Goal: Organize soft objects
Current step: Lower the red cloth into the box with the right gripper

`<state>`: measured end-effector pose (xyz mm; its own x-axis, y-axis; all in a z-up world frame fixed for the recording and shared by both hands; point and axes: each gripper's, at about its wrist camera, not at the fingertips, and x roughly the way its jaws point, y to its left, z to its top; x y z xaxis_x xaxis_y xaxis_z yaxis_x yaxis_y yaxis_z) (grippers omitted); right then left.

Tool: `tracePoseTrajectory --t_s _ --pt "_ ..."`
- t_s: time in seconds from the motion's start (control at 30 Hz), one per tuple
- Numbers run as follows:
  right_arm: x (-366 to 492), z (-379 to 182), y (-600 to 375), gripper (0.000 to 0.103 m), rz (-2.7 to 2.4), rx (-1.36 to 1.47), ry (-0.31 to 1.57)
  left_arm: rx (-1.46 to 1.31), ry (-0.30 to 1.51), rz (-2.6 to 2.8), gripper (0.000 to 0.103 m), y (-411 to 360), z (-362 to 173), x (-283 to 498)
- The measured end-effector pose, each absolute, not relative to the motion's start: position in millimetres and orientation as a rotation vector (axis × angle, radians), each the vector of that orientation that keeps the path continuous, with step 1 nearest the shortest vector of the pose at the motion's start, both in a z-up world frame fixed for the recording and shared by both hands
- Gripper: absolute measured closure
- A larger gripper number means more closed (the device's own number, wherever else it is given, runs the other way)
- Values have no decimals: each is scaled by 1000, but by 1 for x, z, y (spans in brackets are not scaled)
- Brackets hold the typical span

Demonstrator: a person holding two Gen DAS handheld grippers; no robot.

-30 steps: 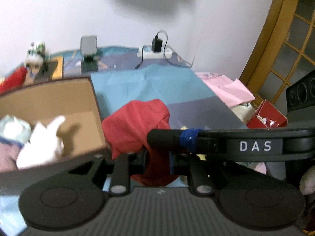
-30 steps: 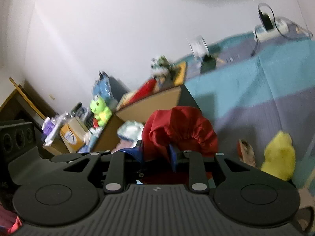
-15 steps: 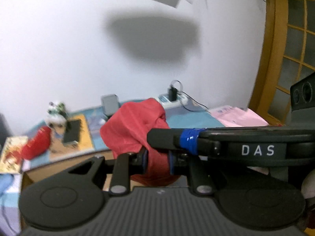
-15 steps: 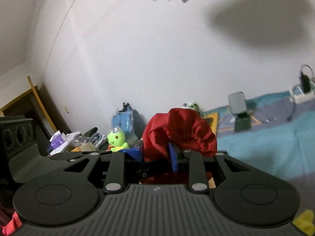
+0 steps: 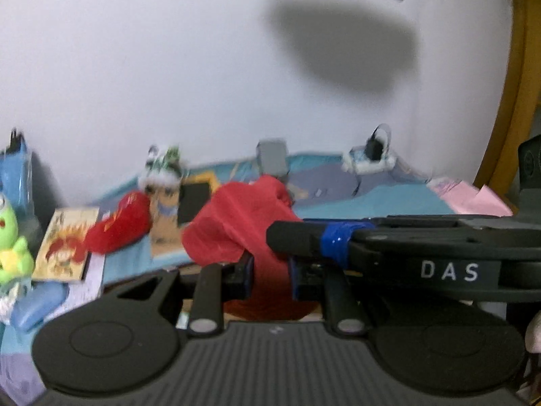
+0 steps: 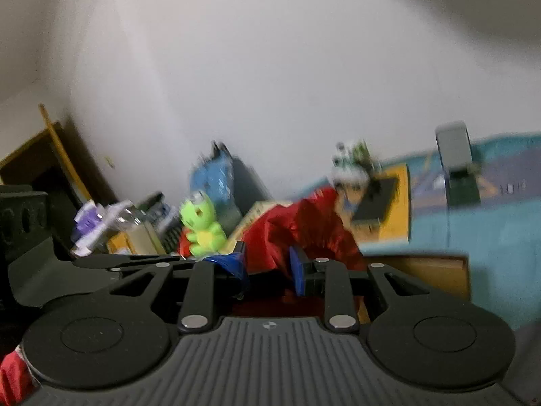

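Both grippers are shut on the same red cloth. In the left wrist view my left gripper [image 5: 269, 275] pinches the red cloth [image 5: 236, 223], which bunches up above the jaws; the right gripper's black finger with blue tape [image 5: 318, 238] crosses in from the right beside it. In the right wrist view my right gripper [image 6: 268, 267] grips the cloth [image 6: 304, 230] between its blue pads. The cardboard box [image 6: 426, 270] edge shows just behind and below the cloth. Both views are motion-blurred.
A green frog plush [image 6: 201, 223] sits at the left, with a red pouch [image 5: 118, 225], a book [image 5: 64, 243], a small figurine [image 5: 162, 169], a grey stand [image 5: 272, 159] and a power strip [image 5: 368, 162] on the blue bedcover by the white wall.
Both grippers lifted the red cloth off the bedcover, tilted up toward the wall, and have swung left; the frog plush and book have come into the left wrist view.
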<state>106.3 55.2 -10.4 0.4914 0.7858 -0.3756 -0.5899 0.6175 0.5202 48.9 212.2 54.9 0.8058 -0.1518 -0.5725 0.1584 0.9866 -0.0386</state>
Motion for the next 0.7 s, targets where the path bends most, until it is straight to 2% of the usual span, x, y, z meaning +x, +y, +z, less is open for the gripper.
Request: tracePoseTrajectory --t_s 0.43,0.5,0.57,0.7 --pt "116 -68 94 94 675 217 810 19 856 -128 86 239 -29 87" --pt "118 -71 97 94 642 192 822 27 879 -120 81 239 -34 91" --pt "120 -76 99 94 620 183 834 33 900 -108 71 239 -39 95" --pt "123 -85 100 94 588 178 858 46 931 -87 61 242 -50 101"
